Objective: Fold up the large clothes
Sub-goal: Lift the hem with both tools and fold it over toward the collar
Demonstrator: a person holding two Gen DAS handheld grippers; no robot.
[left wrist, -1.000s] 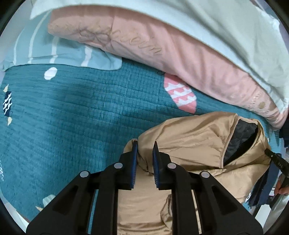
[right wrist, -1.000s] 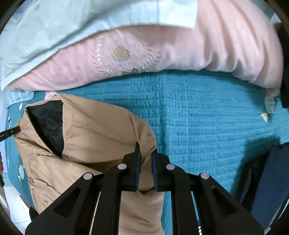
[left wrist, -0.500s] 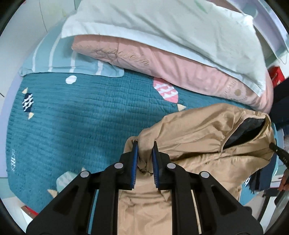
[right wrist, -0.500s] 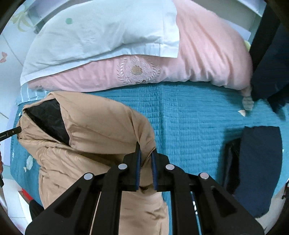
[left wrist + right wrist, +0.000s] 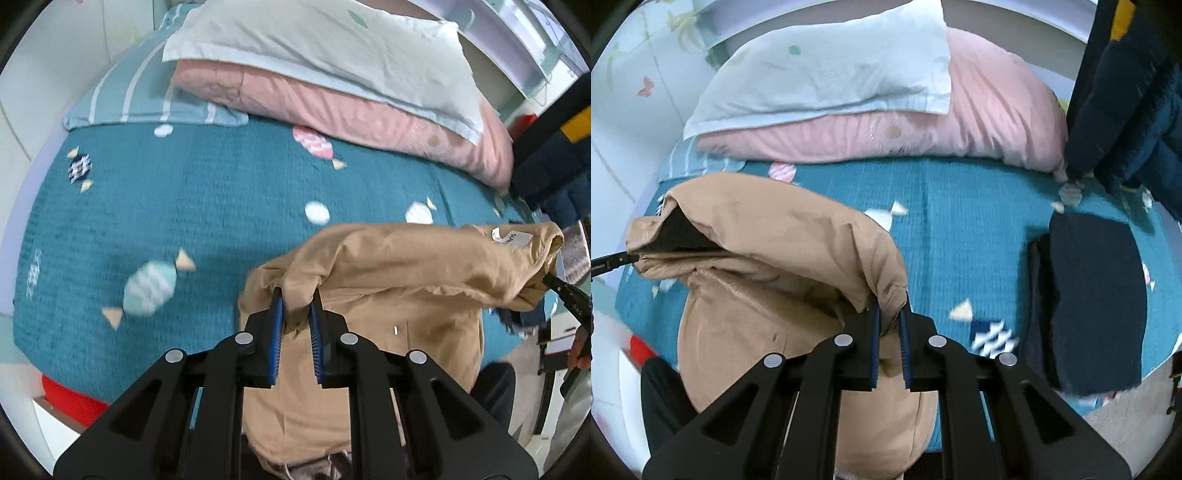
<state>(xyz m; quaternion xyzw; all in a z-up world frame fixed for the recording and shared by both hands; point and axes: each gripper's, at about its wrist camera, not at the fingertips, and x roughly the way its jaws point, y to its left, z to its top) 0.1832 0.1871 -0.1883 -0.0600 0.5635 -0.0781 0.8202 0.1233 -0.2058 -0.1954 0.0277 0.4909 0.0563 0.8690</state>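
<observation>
A tan padded jacket (image 5: 399, 295) with a black lining (image 5: 679, 236) hangs lifted above the teal quilt (image 5: 177, 206) of a bed. My left gripper (image 5: 298, 301) is shut on a bunched fold at one end of the jacket's upper edge. My right gripper (image 5: 889, 301) is shut on a fold at the other end, and its tip (image 5: 565, 291) shows at the right edge of the left wrist view. The jacket's lower part sags over the bed's near edge. A white label (image 5: 511, 236) shows near the collar.
A pink duvet (image 5: 979, 122) with a pale pillow (image 5: 831, 66) on top lies across the far side of the bed. A folded navy garment (image 5: 1093, 302) rests on the quilt to the right. A dark blue jacket (image 5: 1134, 92) hangs at the right edge.
Both grippers rose and pulled back from the pillows with the jacket held between them. Much more of the quilt shows now, and the navy garment came into the right wrist view.
</observation>
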